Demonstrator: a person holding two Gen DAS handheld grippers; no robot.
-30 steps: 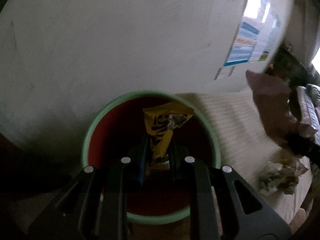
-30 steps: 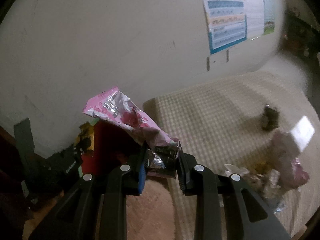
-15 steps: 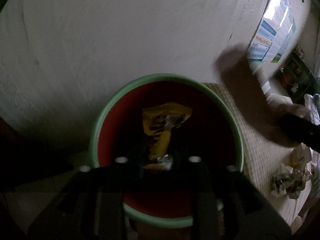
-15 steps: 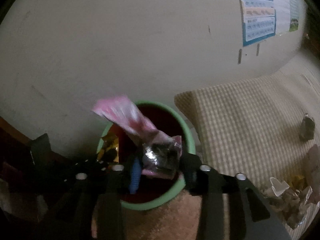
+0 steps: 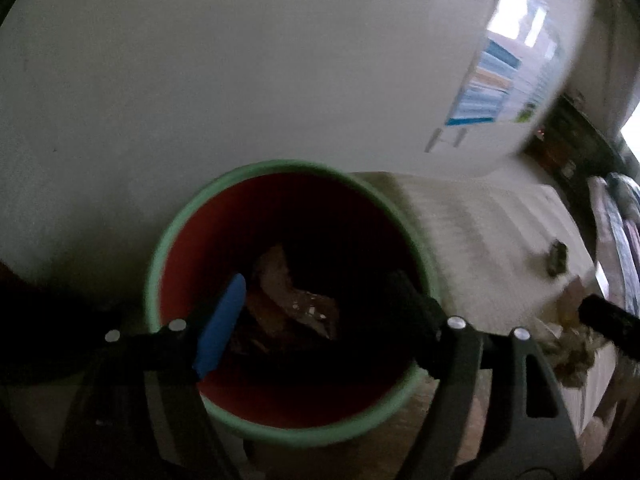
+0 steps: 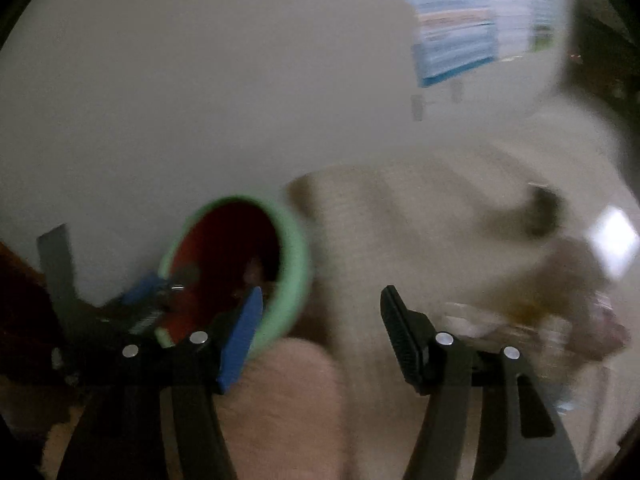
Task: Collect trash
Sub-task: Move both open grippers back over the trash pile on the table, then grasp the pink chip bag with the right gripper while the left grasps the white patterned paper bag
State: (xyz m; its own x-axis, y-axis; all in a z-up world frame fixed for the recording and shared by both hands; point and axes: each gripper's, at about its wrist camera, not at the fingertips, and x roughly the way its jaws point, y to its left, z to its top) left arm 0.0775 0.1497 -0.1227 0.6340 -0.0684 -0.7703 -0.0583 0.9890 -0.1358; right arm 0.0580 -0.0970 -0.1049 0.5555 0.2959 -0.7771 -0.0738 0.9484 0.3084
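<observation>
A red bin with a green rim (image 5: pixel 188 216) stands against the pale wall, with wrappers (image 5: pixel 288 304) lying dark at its bottom. My left gripper (image 5: pixel 316 304) hangs over the bin's mouth, its jaws opening and nothing between them. In the right wrist view the same bin (image 6: pixel 296 264) sits to the left. My right gripper (image 6: pixel 322 320) is beside it over a pinkish mat, jaws opening and empty. A heap of crumpled trash (image 6: pixel 560 308) lies blurred on the checked mat at the right. The left gripper's blue pad (image 6: pixel 140 286) shows at the bin's edge.
A checked beige mat (image 5: pixel 480 232) runs along the wall to the right. A small dark item (image 5: pixel 558 258) lies on it. A poster (image 6: pixel 452 28) hangs on the wall. Dark furniture (image 5: pixel 568 148) stands at the far right. A pinkish rug (image 6: pixel 280 396) lies in front of the bin.
Both grippers have opened. The yellow wrapper and the pink wrapper have left the jaws and lie in the bin. My right gripper has swung to the right, away from the bin.
</observation>
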